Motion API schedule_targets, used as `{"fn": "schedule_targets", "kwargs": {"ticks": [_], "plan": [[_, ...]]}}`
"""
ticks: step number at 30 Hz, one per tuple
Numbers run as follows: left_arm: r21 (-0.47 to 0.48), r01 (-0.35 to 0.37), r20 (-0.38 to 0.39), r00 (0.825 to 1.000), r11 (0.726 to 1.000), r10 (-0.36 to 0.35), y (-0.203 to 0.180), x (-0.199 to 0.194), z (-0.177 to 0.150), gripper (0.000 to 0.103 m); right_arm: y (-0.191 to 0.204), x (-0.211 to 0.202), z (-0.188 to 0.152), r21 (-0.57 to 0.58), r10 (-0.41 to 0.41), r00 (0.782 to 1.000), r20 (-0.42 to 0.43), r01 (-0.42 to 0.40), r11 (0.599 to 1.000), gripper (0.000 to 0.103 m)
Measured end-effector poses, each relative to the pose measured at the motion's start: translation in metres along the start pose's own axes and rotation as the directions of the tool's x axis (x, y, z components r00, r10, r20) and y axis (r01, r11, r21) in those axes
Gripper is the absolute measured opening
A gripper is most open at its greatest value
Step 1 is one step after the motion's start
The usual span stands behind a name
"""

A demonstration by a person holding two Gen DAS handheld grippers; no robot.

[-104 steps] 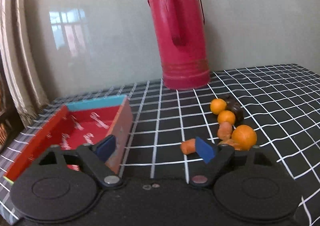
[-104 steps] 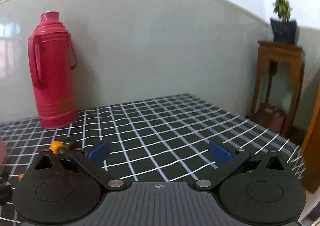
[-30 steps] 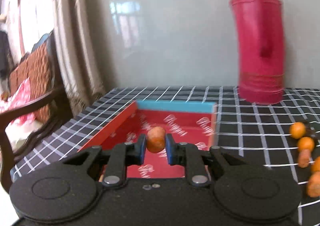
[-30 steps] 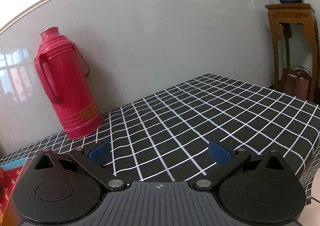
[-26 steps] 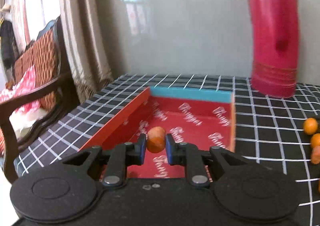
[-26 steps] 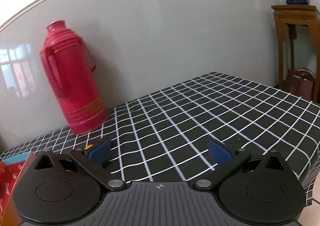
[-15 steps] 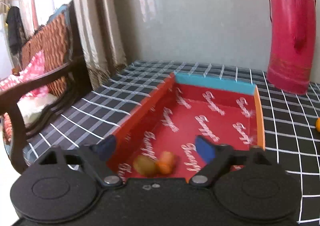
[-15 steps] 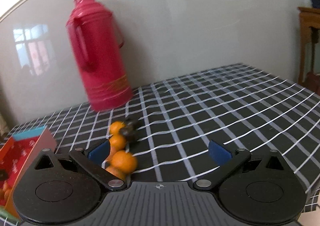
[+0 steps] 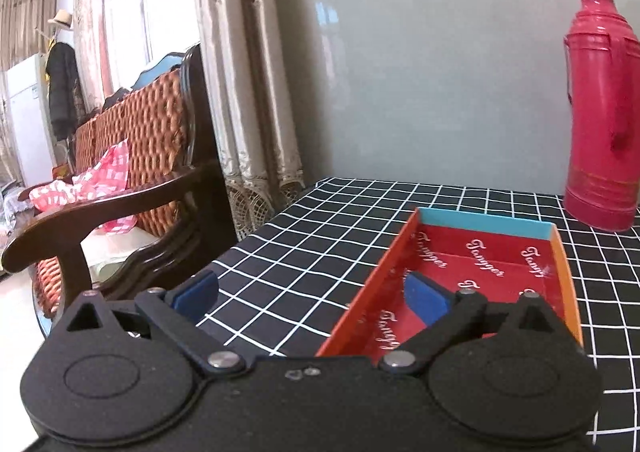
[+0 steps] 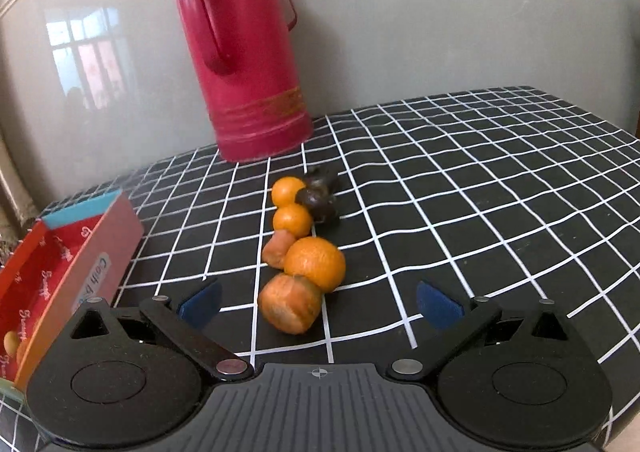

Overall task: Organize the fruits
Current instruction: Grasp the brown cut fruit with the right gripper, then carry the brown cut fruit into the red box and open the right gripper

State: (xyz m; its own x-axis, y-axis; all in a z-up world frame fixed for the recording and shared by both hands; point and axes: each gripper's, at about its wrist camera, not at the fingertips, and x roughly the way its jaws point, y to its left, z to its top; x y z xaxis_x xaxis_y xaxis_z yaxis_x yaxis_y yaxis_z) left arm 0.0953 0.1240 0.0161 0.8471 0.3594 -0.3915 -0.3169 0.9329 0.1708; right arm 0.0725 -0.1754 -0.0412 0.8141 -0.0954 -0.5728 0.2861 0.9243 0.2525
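A red cardboard tray (image 9: pixel 484 272) with a blue far rim lies on the checked tablecloth; it also shows at the left of the right wrist view (image 10: pixel 48 268), with a small fruit (image 10: pixel 11 341) inside. My left gripper (image 9: pixel 312 294) is open and empty, straddling the tray's left wall. My right gripper (image 10: pixel 320 302) is open and empty, with a brownish-orange fruit (image 10: pixel 290 304) between its fingers. Behind that lie a large orange (image 10: pixel 315 263), another brownish piece (image 10: pixel 280 248), two small oranges (image 10: pixel 292 219) and dark fruits (image 10: pixel 318 198).
A tall red thermos (image 10: pixel 248 52) stands at the back by the grey wall, also seen in the left wrist view (image 9: pixel 604 112). A wooden armchair (image 9: pixel 132 188) and curtains stand off the table's left edge. The black checked tablecloth (image 10: pixel 480 180) stretches to the right.
My left gripper let go of the orange piece into the tray, opened, and swung left. My right gripper swung left and down onto the fruit cluster.
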Motion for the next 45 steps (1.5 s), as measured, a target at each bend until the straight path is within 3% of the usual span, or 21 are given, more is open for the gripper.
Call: {"fn": "schedule_targets", "kwargs": {"ticks": [1, 2, 4, 10, 12, 13, 14, 20, 26, 31, 36, 40, 45], "plan": [[-0.007, 0.002, -0.005, 1.0, 1.0, -0.002, 0.002, 0.001, 0.0, 0.093, 0.001, 0.002, 0.0, 0.001, -0.004, 1.0, 0.001, 0.004, 1.0, 0.096], [-0.014, 0.002, -0.011, 1.0, 1.0, -0.002, 0.004, 0.002, 0.001, 0.093, 0.001, 0.004, -0.001, 0.002, -0.004, 1.0, -0.001, 0.004, 1.0, 0.081], [-0.022, 0.001, -0.014, 1.0, 1.0, -0.001, 0.006, 0.003, 0.002, 0.093, 0.001, 0.009, -0.002, 0.008, 0.005, 1.0, -0.027, -0.005, 1.0, 0.068], [-0.014, -0.002, -0.007, 1.0, 1.0, 0.002, 0.006, 0.001, 0.0, 0.093, 0.008, 0.016, -0.006, -0.019, -0.002, 0.999, -0.041, 0.002, 1.0, 0.068], [-0.012, -0.004, -0.009, 1.0, 1.0, 0.004, 0.005, 0.001, -0.001, 0.093, 0.011, 0.016, -0.007, -0.031, 0.007, 0.999, -0.04, -0.009, 0.999, 0.054], [-0.013, -0.005, -0.011, 1.0, 1.0, 0.005, 0.006, 0.001, -0.001, 0.093, 0.011, 0.016, -0.008, -0.026, 0.04, 0.998, -0.042, -0.041, 0.999, 0.041], [-0.016, -0.006, -0.013, 1.0, 1.0, 0.006, 0.006, 0.002, -0.001, 0.093, 0.011, 0.015, -0.008, -0.025, 0.051, 0.998, -0.042, -0.052, 0.998, 0.036], [-0.043, -0.01, -0.04, 0.999, 0.999, 0.008, 0.012, 0.007, 0.0, 0.093, 0.02, 0.009, -0.012, -0.083, 0.063, 0.998, -0.032, -0.065, 0.994, 0.036], [-0.067, -0.034, -0.05, 0.998, 0.997, 0.03, 0.017, 0.009, 0.0, 0.093, 0.032, -0.008, -0.008, -0.103, 0.137, 0.99, 0.041, -0.133, 0.986, 0.036], [-0.085, -0.059, -0.063, 0.997, 0.995, 0.053, 0.023, 0.012, 0.0, 0.093, 0.054, -0.026, -0.009, -0.146, 0.268, 0.958, 0.097, -0.253, 0.956, 0.036], [-0.084, -0.078, -0.072, 0.995, 0.993, 0.072, 0.03, 0.014, -0.002, 0.093, 0.089, -0.034, -0.015, -0.225, 0.387, 0.917, 0.092, -0.36, 0.906, 0.036], [-0.083, -0.089, -0.077, 0.994, 0.993, 0.083, 0.036, 0.015, -0.004, 0.093, 0.115, -0.038, -0.025, -0.286, 0.447, 0.892, 0.074, -0.41, 0.866, 0.036], [-0.076, -0.107, -0.071, 0.992, 0.991, 0.102, 0.045, 0.015, -0.005, 0.093, 0.143, -0.032, -0.035, -0.338, 0.476, 0.879, 0.038, -0.437, 0.834, 0.036]]}}
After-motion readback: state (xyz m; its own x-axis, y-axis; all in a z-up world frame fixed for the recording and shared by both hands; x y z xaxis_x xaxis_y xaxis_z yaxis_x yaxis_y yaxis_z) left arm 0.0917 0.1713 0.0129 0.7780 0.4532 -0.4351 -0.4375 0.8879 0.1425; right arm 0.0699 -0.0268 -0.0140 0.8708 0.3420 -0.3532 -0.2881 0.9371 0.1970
